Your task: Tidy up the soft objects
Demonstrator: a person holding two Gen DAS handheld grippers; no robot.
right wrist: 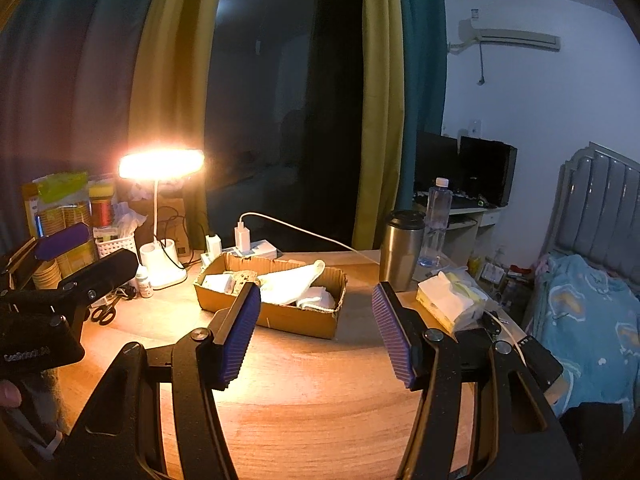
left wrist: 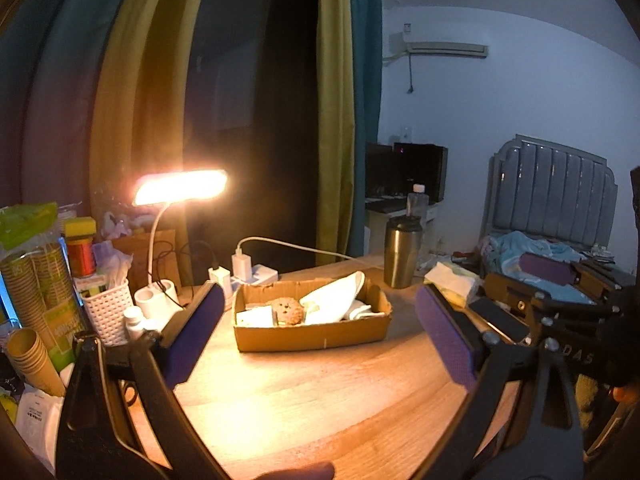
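A shallow cardboard box [left wrist: 312,334] stands on the wooden table. It holds a brown round plush toy [left wrist: 287,310], a white cloth [left wrist: 336,300] and a white folded item [left wrist: 255,317]. The box also shows in the right wrist view [right wrist: 276,316] with the white cloth [right wrist: 292,282] in it. My left gripper [left wrist: 316,332] is open and empty, just short of the box. My right gripper [right wrist: 316,332] is open and empty, in front of the box. The left gripper shows at the left edge of the right wrist view [right wrist: 72,252].
A lit desk lamp [left wrist: 180,186] stands at the back left beside a power strip [left wrist: 248,274], a white basket [left wrist: 108,310] and paper cups [left wrist: 28,354]. A steel tumbler [left wrist: 402,250] and tissue pack [right wrist: 452,300] stand at the right. Scissors [right wrist: 104,312] lie at the left. A bed [right wrist: 592,320] is past the table's right edge.
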